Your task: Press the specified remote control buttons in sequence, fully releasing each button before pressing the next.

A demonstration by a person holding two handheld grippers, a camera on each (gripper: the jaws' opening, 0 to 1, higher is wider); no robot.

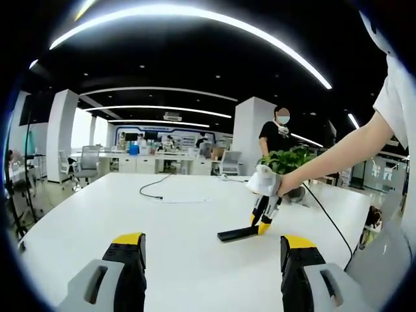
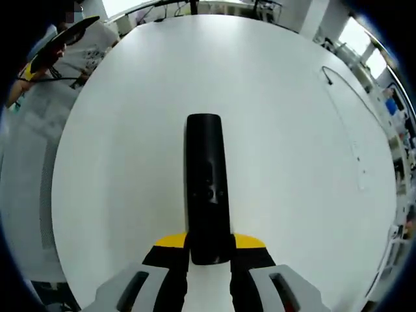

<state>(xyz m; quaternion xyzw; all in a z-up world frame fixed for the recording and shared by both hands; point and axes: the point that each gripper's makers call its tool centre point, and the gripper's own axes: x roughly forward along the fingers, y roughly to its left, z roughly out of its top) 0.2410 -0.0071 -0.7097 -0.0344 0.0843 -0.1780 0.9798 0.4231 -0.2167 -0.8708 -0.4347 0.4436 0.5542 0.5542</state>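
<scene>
White table (image 2: 117, 162) carries one black remote control (image 2: 207, 188). Right gripper (image 2: 208, 257) holds its near end between narrowed jaws. Left gripper (image 1: 211, 260) hangs wide apart, well short of it, holding nothing.

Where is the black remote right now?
The black remote lies flat on the white table, its near end between the right gripper jaws. In the left gripper view it is right of centre, under that gripper.

A broad white tabletop (image 1: 182, 227) carries 1 black remote control (image 2: 207, 195), lying flat with its far end pointing across the surface. Well apart from it, a thin black cable (image 1: 151, 188) trails over the tabletop's far side.
</scene>
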